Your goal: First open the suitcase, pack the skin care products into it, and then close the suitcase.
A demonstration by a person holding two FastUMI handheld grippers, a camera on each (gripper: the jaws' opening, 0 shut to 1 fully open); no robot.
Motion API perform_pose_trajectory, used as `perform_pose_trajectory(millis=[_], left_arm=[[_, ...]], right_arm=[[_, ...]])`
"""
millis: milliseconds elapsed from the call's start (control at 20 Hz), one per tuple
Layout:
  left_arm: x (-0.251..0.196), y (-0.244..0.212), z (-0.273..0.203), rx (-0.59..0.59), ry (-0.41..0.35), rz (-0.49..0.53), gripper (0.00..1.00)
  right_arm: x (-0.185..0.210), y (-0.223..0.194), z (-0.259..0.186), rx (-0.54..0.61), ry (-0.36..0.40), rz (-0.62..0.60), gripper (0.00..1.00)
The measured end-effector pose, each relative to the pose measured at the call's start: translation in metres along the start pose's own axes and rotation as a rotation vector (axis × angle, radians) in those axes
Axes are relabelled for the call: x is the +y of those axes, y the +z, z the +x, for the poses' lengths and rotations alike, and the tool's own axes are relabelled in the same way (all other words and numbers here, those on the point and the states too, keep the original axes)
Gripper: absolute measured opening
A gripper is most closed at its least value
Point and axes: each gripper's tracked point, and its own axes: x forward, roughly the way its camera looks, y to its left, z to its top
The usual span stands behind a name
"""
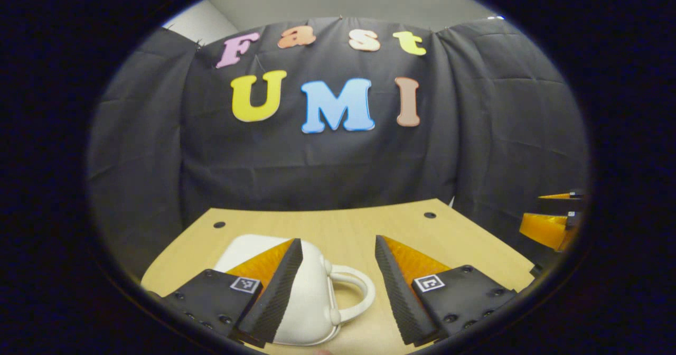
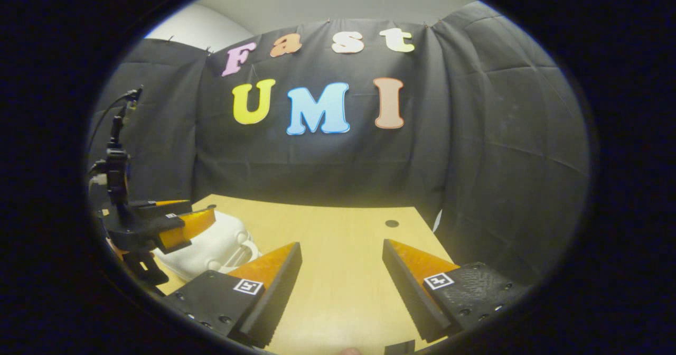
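Note:
A small white hard-shell suitcase [image 1: 309, 297] lies closed and flat on the wooden table [image 1: 338, 223], its handle [image 1: 359, 291] pointing right. My left gripper [image 1: 338, 249] hovers open above it, one finger over the case and the handle in the gap between the fingers. In the right gripper view the same suitcase [image 2: 211, 246] lies at the left, with the left gripper [image 2: 179, 215] over it. My right gripper [image 2: 342, 252] is open above bare tabletop, to the right of the case. The right gripper [image 1: 554, 217] also shows at the far right edge of the left gripper view.
The tabletop [image 2: 338, 223] has round dark holes [image 1: 430, 215] near its far corners and ends at the black cloth wall. Cables rise from the left gripper's body at the left of the right gripper view.

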Motion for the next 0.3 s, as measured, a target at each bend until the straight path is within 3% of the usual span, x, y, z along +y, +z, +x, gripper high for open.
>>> perform_pose_trajectory(millis=[100,300], left_arm=[[-0.012,0.016,-0.017,-0.055,0.000,-0.018,0.96],[-0.036,0.026,-0.031,-0.119,0.049,-0.003,0.97]], right_arm=[[-0.004,0.009,-0.002,-0.056,-0.011,0.002,0.94],[-0.028,0.014,-0.005,-0.116,-0.015,0.025,0.96]])
